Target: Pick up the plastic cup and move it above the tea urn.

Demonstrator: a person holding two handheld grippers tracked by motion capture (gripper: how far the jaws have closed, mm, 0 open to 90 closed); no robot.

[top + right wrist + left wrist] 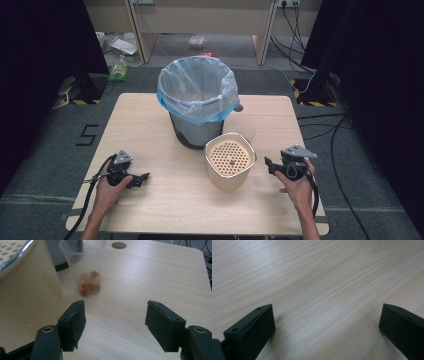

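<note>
Both tongs are being held apart with nothing between them: the left tongs (142, 178) low over bare tabletop (150, 115), the right tongs (268, 165) just beside the cream container (230, 167). Its perforated insert (229, 157) is facing up, a small brown bit lying on it. A clear plastic cup (86, 263) of food scraps, partly hidden by the container, is standing upright before the lined waste bin (198, 100).
</note>
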